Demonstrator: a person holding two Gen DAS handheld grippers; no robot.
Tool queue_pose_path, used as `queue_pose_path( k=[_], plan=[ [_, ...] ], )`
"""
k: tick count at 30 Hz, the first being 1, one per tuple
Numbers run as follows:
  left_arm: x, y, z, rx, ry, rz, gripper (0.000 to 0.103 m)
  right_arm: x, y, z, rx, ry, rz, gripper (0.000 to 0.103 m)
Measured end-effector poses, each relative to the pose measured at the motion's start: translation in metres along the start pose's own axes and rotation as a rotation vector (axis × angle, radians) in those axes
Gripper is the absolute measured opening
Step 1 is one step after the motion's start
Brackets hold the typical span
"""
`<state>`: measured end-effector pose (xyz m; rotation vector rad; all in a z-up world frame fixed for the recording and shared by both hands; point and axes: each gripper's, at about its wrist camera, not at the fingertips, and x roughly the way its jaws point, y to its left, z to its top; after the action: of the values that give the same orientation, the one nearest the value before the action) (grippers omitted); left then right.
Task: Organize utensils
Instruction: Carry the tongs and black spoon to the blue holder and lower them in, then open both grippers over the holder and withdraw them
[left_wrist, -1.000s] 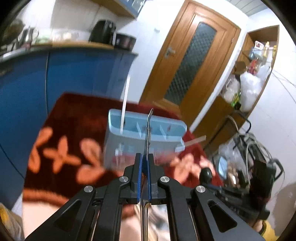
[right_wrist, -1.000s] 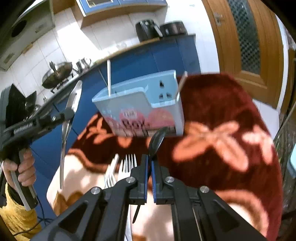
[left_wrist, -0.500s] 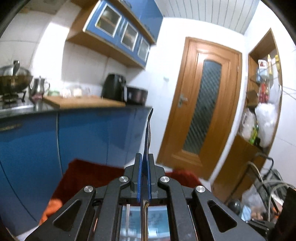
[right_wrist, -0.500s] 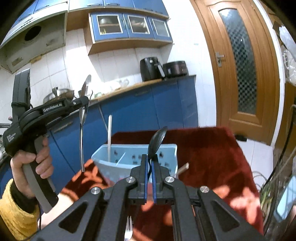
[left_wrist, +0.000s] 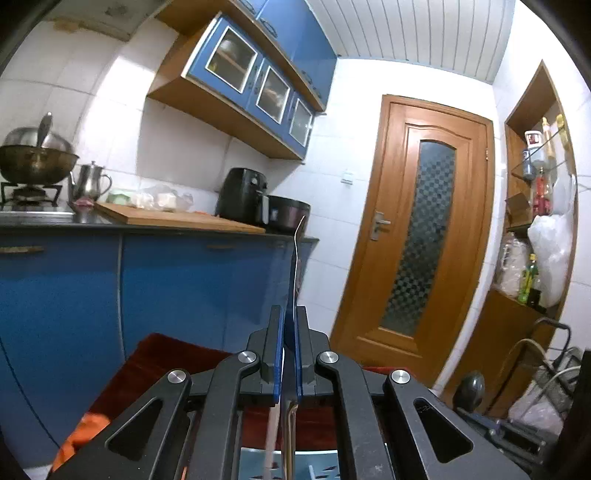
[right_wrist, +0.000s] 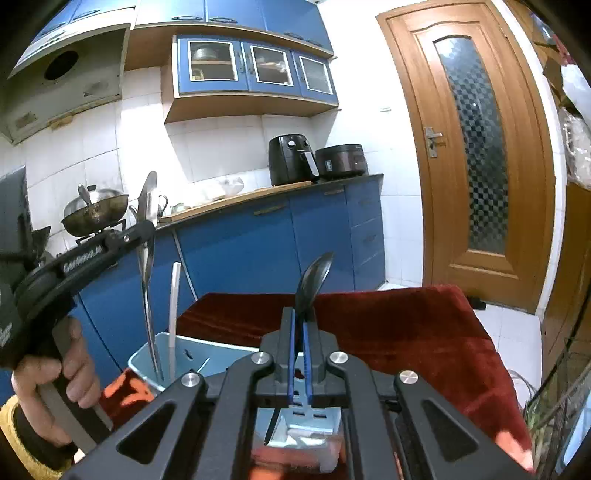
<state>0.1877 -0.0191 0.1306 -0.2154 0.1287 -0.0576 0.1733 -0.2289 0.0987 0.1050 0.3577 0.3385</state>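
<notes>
My left gripper (left_wrist: 290, 314) is shut on a silver spoon (left_wrist: 296, 254), seen edge-on with the bowl up. In the right wrist view the left gripper (right_wrist: 146, 230) holds this silver spoon (right_wrist: 146, 273) upright, and its handle end reaches down into the left end of the light-blue utensil holder (right_wrist: 142, 363). A white stick (right_wrist: 173, 306) stands in that same end. My right gripper (right_wrist: 300, 321) is shut on a black spoon (right_wrist: 314, 277), bowl up, its handle hanging over the holder's near part. The holder (left_wrist: 325, 463) shows only at the bottom of the left wrist view.
The holder stands on a table with a dark red flowered cloth (right_wrist: 406, 332). Behind it runs a blue cabinet counter (right_wrist: 258, 236) with an air fryer (right_wrist: 291, 158), a cooker and a wok (right_wrist: 94, 214). A wooden door (right_wrist: 476, 147) and cluttered shelves (left_wrist: 535, 240) are on the right.
Both grippers rose and tipped upward, so the views swung from the tabletop to the kitchen wall. The silver spoon's handle came down into the holder; the black spoon now hangs over it.
</notes>
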Motion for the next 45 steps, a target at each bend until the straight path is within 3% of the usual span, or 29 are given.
queue_pose_path(
  k=[6, 10, 29, 34, 39, 45],
  plan=[
    [-0.003, -0.002, -0.018, 0.031, -0.040, 0.037, 0.005, 0.016, 0.005, -0.007, -0.075, 0.005, -0.064, 0.005],
    [-0.003, -0.005, -0.030, 0.058, -0.042, 0.053, 0.005, 0.020, 0.006, -0.013, -0.077, 0.021, -0.062, 0.005],
    [-0.008, -0.001, -0.057, 0.082, 0.086, 0.014, 0.006, 0.019, 0.019, -0.023, -0.131, 0.085, -0.045, 0.005],
    [-0.016, 0.001, -0.056, 0.088, 0.096, 0.011, 0.015, 0.016, 0.019, -0.023, -0.116, 0.089, -0.017, 0.006],
    [-0.020, 0.004, -0.055, 0.078, 0.117, 0.009, 0.015, 0.009, 0.016, -0.019, -0.095, 0.076, 0.003, 0.016],
    [-0.027, 0.004, -0.051, 0.067, 0.160, -0.028, 0.015, -0.003, 0.014, -0.018, -0.061, 0.058, 0.010, 0.019]
  ],
)
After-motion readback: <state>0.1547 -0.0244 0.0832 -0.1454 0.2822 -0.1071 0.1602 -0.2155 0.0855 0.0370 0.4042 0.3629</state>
